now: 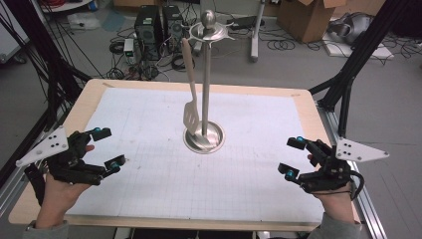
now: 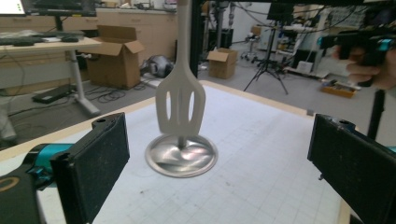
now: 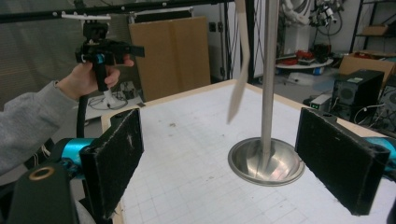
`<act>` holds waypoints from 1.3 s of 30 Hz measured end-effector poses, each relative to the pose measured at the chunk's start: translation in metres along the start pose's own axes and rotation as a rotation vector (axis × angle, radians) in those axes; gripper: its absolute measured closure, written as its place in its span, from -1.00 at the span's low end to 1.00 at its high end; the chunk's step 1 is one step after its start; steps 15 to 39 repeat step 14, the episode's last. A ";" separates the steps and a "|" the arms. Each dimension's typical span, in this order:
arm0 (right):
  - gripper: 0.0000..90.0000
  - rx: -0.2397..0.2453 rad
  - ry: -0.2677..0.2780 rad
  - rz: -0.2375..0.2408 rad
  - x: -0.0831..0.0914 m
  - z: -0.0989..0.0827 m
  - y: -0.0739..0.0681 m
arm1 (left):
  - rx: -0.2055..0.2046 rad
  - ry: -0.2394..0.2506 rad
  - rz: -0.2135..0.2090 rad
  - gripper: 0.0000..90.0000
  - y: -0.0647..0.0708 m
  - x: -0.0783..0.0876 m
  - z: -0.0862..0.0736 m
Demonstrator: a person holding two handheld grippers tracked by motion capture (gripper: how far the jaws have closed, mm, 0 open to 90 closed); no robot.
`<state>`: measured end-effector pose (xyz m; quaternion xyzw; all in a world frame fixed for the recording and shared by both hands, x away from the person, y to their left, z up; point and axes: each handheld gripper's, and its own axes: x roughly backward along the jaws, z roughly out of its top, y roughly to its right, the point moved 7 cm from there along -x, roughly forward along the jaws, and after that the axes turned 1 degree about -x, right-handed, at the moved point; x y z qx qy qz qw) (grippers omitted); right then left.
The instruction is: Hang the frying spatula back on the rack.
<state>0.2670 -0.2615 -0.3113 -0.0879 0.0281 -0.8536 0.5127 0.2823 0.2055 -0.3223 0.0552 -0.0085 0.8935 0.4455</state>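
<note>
A pale cream slotted spatula (image 1: 190, 94) is hanging from the top of a shiny metal stand (image 1: 205, 74) at the center of the high view. Its long handle is reaching up to the stand's hooked crown, and its flat blade, cut with three long slots, is dangling just above the stand's round dished base (image 1: 204, 139). The stand is sitting on a white grid sheet (image 1: 149, 174) covering the desk (image 1: 89, 94). The left claw (image 1: 110, 148) is hovering at the lower left of the frame with its jaws spread wide and gripping nothing. The right claw (image 1: 292, 158) is hovering at the lower right, its jaws likewise parted and empty, well apart from the stand.
</note>
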 end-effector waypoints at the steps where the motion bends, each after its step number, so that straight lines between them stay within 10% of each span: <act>1: -0.68 -0.003 0.007 0.000 0.001 0.001 0.000 | -0.001 -0.005 0.008 -0.87 -0.001 0.001 -0.001; 10: -0.68 -0.008 0.020 -0.015 0.006 0.002 0.004 | 0.024 -0.028 0.083 -0.87 -0.012 0.015 -0.013; 39: -0.68 -0.010 0.034 -0.018 0.008 0.003 0.004 | 0.042 -0.011 0.074 -0.87 -0.014 0.020 -0.012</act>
